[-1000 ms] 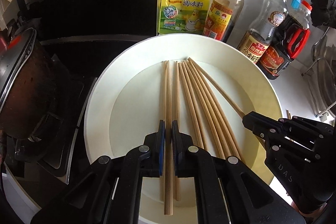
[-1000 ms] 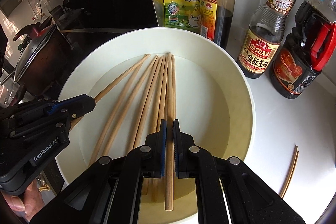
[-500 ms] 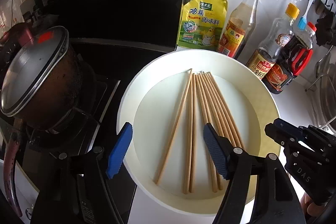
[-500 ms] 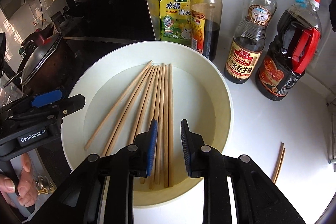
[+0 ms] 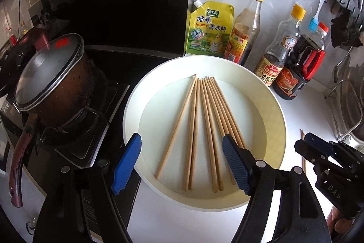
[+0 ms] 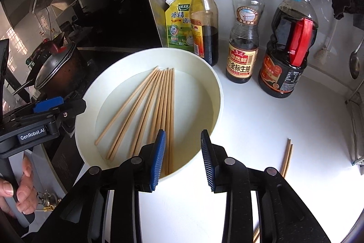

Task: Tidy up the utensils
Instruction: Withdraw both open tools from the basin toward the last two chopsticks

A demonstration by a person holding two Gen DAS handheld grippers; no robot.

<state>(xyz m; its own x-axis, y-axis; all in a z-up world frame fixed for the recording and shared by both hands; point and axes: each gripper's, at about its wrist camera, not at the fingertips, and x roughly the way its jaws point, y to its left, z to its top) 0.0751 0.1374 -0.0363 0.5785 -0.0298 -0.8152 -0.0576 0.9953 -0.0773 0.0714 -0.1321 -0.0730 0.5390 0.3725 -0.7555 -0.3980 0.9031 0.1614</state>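
- Left wrist view shows the left gripper (image 5: 182, 165) above the near edge of the round white tray (image 5: 276, 120), its blue pads far apart and nothing between them; the chopsticks (image 5: 204, 126) lie below on the tray floor, not touched.
- Right wrist view shows the right gripper (image 6: 183, 159) over the near right part of the tray rim; its jaws are opening, the gap is moderate, and no stick is pressed between the pads.
- All the chopsticks in the tray lie in a loose fan: far tips close together toward the far edge, near ends spread toward the near edge. One stick on the left side of the fan stands apart from the others.
- Two more sticks, a loose pair (image 6: 287, 157), lie on the white counter (image 6: 284, 120) to the right of the tray, well apart from it and not yet in it.
- My judgement: the step in hand is a release after placing or straightening sticks in the tray, with both tools free.
- The next move probably calls for the right gripper to go to the loose pair on the counter, come low and flat enough to catch the thin sticks, and bring them to the tray.
- The sauce bottles (image 6: 243, 38) stand near the far edge of the counter, so the reach should stay low and near.
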